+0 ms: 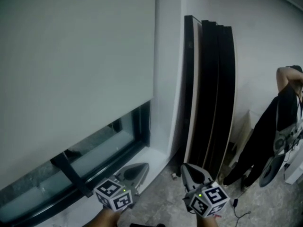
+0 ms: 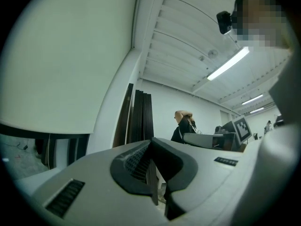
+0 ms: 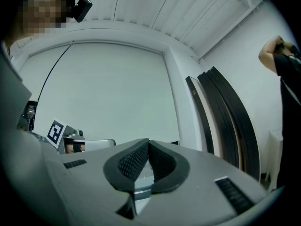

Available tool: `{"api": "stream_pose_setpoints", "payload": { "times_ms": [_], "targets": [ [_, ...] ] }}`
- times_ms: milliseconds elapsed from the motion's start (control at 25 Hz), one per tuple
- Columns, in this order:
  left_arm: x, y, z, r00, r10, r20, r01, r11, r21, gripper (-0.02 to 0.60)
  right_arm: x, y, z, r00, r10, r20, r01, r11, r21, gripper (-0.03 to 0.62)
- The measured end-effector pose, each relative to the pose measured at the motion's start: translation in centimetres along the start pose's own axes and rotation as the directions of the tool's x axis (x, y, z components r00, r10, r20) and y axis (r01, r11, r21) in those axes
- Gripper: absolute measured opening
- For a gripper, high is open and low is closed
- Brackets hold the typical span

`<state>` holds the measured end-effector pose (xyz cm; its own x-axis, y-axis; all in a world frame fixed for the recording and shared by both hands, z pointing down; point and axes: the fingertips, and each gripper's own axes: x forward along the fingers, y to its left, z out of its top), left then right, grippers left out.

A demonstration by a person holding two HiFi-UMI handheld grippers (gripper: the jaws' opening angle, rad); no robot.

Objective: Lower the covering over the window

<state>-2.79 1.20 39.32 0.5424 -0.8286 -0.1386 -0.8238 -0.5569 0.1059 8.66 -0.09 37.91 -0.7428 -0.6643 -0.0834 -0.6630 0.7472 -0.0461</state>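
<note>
A pale roller blind (image 1: pixel 71 70) hangs over most of the window. Under its bottom edge a strip of glass (image 1: pixel 97 145) in a black frame stays bare. My left gripper (image 1: pixel 137 170) is low at the bottom middle of the head view, near the white sill (image 1: pixel 154 156), its jaws shut with nothing between them. My right gripper (image 1: pixel 189 170) is beside it, also shut and empty. In the left gripper view the blind (image 2: pixel 70 55) fills the left side beyond the closed left gripper (image 2: pixel 150 142). In the right gripper view the blind (image 3: pixel 103 98) lies straight ahead of the closed right gripper (image 3: pixel 148 142), and a thin dark cord (image 3: pixel 51 79) hangs at the blind's left.
Several tall black panels (image 1: pixel 213 93) lean on the white wall right of the window. A person in dark clothes (image 1: pixel 284 108) stands at the far right with an arm raised. A cable (image 1: pixel 239 212) lies on the grey floor. A ceiling light (image 2: pixel 228 63) shows overhead.
</note>
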Motion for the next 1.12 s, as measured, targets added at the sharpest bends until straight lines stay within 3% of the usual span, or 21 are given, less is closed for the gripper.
{"api": "stream_pose_setpoints", "payload": {
  "times_ms": [600,920,1120],
  "targets": [
    [13.5,8.7,2.2,0.995,0.102,-0.008,-0.102,0.994,0.039,-0.008,10.8,-11.2,2.3,0.997,0.074,0.033,-0.074,0.997,0.006,-0.003],
    [19.4,16.0,2.2,0.996,0.088,-0.029,-0.087,0.996,0.03,-0.008,17.3,-14.9,2.2,1.0,0.003,0.023,-0.003,1.0,0.008,-0.003],
    [23.7,21.6,2.4,0.995,0.053,-0.082,-0.049,0.998,0.045,-0.008,22.1,-16.4,2.6,0.998,-0.047,0.041,0.046,0.999,0.026,-0.003]
  ]
}}
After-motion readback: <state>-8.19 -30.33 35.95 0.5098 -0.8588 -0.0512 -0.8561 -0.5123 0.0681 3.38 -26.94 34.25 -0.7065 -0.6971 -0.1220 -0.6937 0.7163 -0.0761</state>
